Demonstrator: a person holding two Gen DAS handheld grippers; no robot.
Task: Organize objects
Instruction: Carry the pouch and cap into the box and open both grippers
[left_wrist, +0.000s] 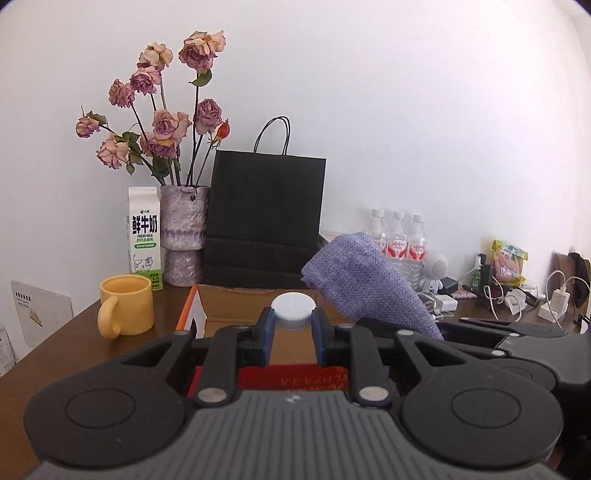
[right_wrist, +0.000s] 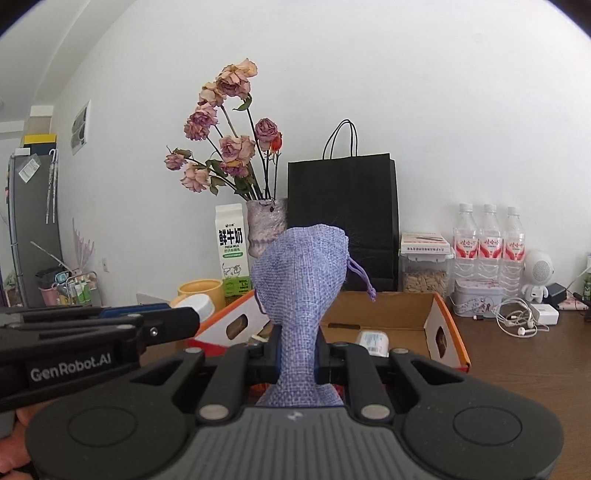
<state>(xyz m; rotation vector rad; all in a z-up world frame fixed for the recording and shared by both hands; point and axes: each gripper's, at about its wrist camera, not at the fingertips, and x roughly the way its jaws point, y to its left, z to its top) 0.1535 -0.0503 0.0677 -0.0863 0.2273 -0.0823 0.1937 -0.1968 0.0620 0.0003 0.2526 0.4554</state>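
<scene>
Both jaws loaded: left gripper (left_wrist: 293, 326) clamping white-capped bottle (left_wrist: 293, 309), right gripper (right_wrist: 298, 352) pinching purple pouch (right_wrist: 301, 266) upright, directly above cardboard box (right_wrist: 391, 314).

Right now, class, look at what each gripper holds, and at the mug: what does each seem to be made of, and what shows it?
Drawstring pouch, in the right gripper: coarse lilac woven cloth, matte; open weave shows, likely burlap.
White cap, in the left gripper: smooth plastic, ribbed rim, it seems.
Yellow mug: probably glazed ceramic, thick wall, soft sheen.
</scene>
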